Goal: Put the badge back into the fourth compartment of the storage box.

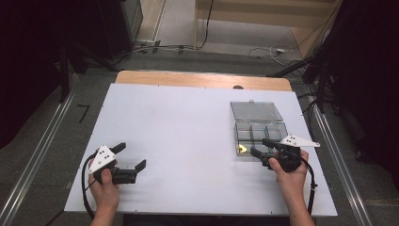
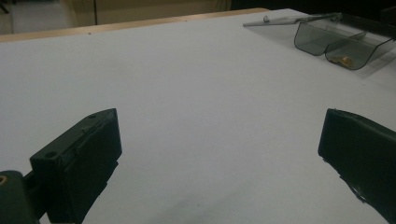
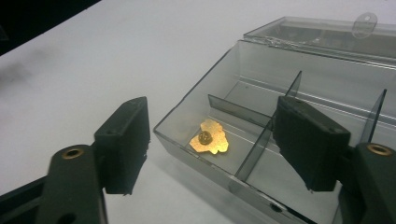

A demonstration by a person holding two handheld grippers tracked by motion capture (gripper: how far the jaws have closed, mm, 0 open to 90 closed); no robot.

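Both grippers' jaws gape empty (right gripper (image 3: 212, 144) above gold pin (image 3: 209, 137), its face blurred).

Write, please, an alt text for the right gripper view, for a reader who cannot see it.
A small gold pin lies in the near corner compartment of a clear plastic box with its lid open. The right gripper is open, its two black jaws apart on either side of that corner, holding nothing. The box sits on a white table.

Pin (image 3: 211, 137) in box's (image 3: 299, 60) near-left compartment
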